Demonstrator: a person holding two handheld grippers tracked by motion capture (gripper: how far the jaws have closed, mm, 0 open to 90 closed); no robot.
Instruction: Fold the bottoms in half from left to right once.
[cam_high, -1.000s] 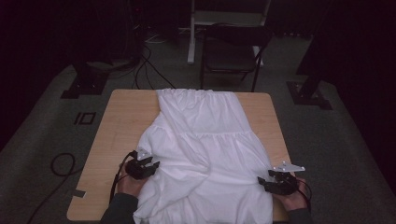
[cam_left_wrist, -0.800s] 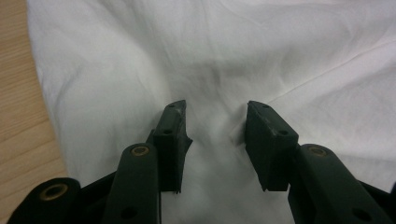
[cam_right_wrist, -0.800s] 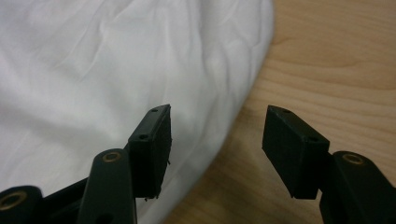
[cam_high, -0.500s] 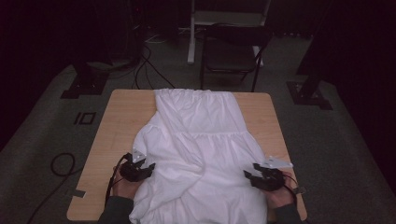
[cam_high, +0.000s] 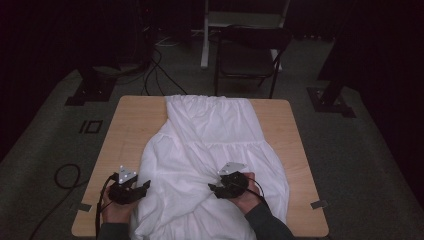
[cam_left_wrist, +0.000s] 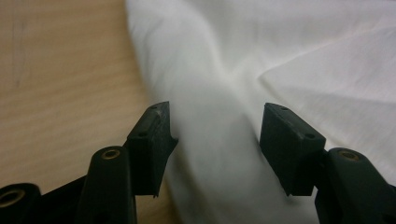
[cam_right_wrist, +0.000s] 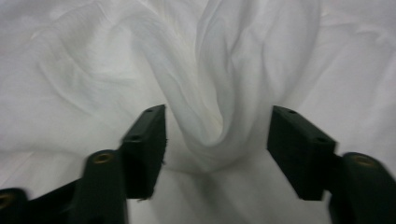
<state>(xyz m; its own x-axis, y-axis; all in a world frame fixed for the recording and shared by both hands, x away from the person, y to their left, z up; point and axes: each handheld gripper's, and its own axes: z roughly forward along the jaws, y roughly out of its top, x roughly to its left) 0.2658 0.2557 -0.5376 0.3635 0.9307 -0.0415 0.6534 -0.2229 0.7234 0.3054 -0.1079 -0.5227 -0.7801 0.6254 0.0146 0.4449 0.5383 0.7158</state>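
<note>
A white garment (cam_high: 210, 135) lies spread along the wooden table (cam_high: 132, 117), its lower part rumpled into folds. My left gripper (cam_high: 146, 186) sits at the garment's near left edge, pointing right. In the left gripper view its jaws (cam_left_wrist: 215, 116) stand open and have just been opening, with loose cloth (cam_left_wrist: 280, 56) lying between them, not pinched. My right gripper (cam_high: 212, 189) rests over the garment's near middle, pointing left. Its jaws (cam_right_wrist: 217, 116) have also just been opening and stand open astride a raised fold of cloth (cam_right_wrist: 205, 93).
A dark folding chair (cam_high: 247, 55) stands behind the table's far edge. Stand bases (cam_high: 87, 92) (cam_high: 330, 102) flank the table on the floor, and a cable (cam_high: 65, 175) loops at the left. Bare wood shows along both sides of the garment.
My right gripper has swept left from the garment's right edge to its near middle, bunching cloth there. The left gripper has drawn slightly left toward the garment's edge. Both jaws stand wider.
</note>
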